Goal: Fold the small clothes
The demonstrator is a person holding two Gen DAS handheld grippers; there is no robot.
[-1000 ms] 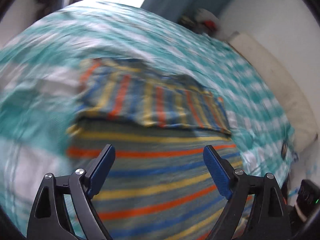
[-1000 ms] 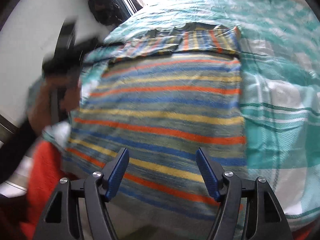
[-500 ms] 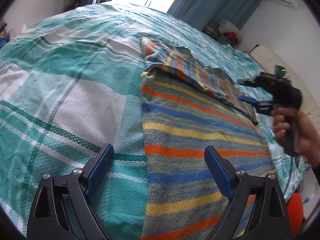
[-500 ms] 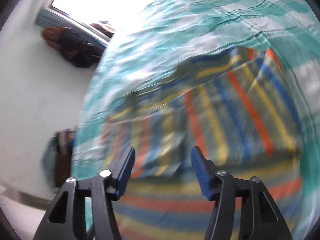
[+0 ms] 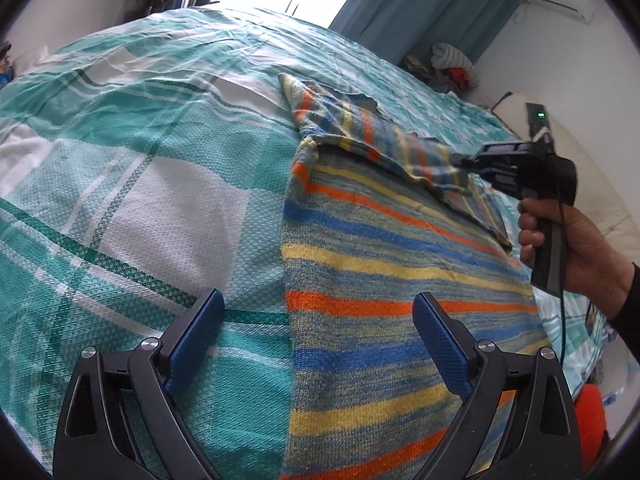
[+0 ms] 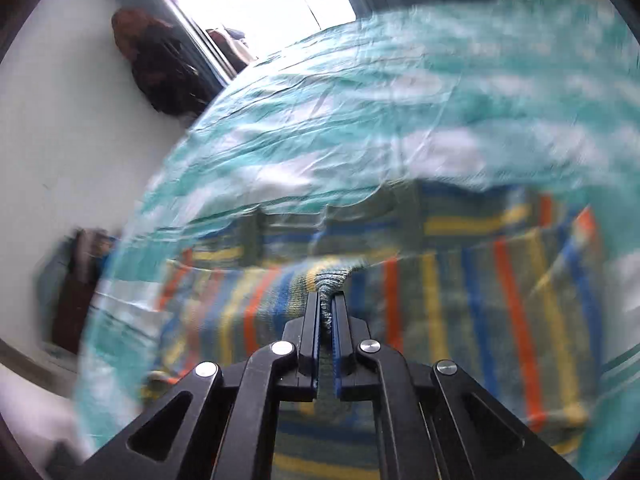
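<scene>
A striped knit garment with orange, yellow and blue bands lies flat on the bed, its far end folded back over itself. My left gripper is open and empty, low over the garment's left edge near me. My right gripper is shut on a pinch of the garment's fold. It also shows in the left wrist view, at the far right of the folded part, held by a hand.
The bed has a teal and white checked sheet. Blue curtains and a bright window stand beyond it. A pile of clothes sits at the far corner. A white pillow lies at the right. Dark items hang on the wall.
My right gripper has closed on the garment's folded edge; it was open half a second ago. My left gripper swung left a second ago and now holds still, open.
</scene>
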